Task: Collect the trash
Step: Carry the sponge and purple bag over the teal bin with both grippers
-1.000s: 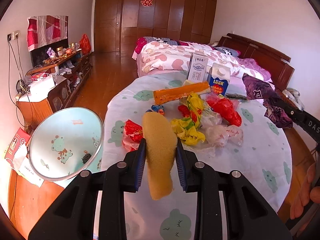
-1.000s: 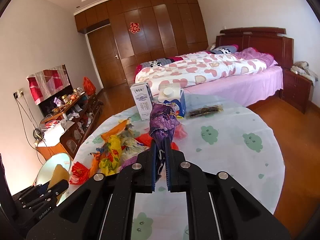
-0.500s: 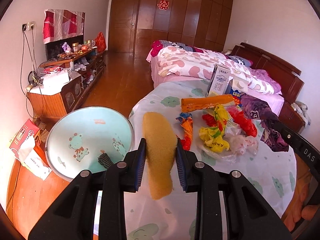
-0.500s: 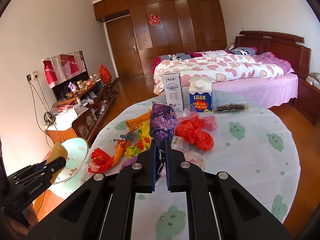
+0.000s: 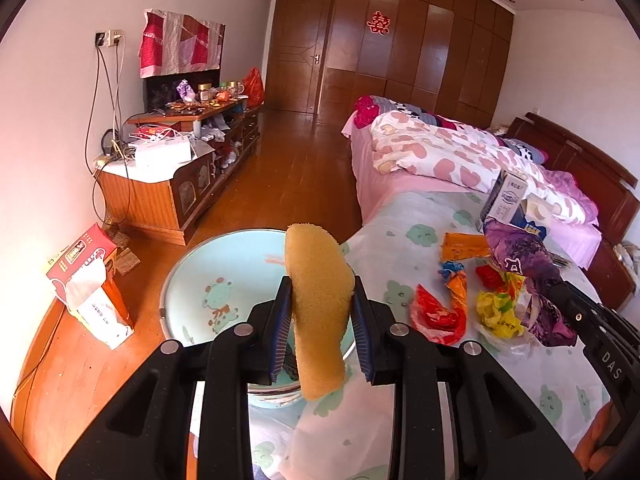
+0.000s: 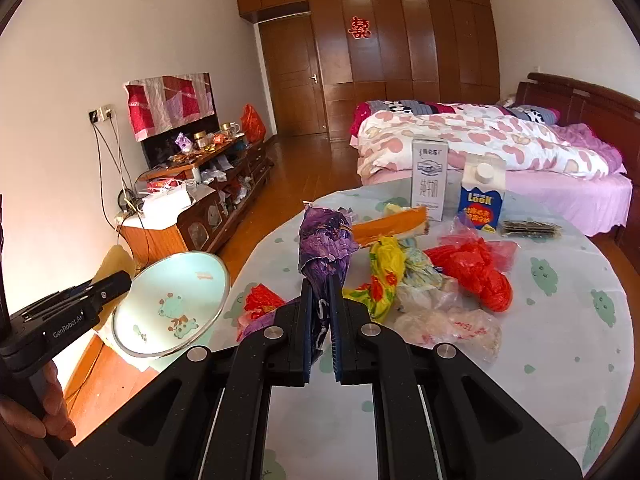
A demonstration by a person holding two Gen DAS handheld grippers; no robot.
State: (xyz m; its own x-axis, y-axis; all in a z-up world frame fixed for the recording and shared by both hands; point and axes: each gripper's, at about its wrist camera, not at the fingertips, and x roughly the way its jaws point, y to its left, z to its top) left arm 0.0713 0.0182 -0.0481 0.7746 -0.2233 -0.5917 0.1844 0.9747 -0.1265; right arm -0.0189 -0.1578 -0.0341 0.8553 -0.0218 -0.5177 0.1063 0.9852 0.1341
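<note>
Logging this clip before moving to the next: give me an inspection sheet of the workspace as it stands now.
Surface: round table, cloth with green cloud print.
Job's things: basin at the table's left edge; wrappers and red bag piled mid-table.
Clutter: two cartons upright at the far edge.
Grippers: left gripper shut on yellow sponge above the basin; right gripper shut on purple wrapper.
Cables: wall cords above the cabinet.
Surroundings: bed, wardrobe, wooden floor.

A yellow sponge [image 5: 320, 304] stands upright at frame centre, over the pale blue basin [image 5: 208, 280]. A crumpled purple wrapper [image 6: 326, 248] sits upright mid-frame; red, yellow and orange wrappers [image 6: 420, 276] lie heaped at its right.
</note>
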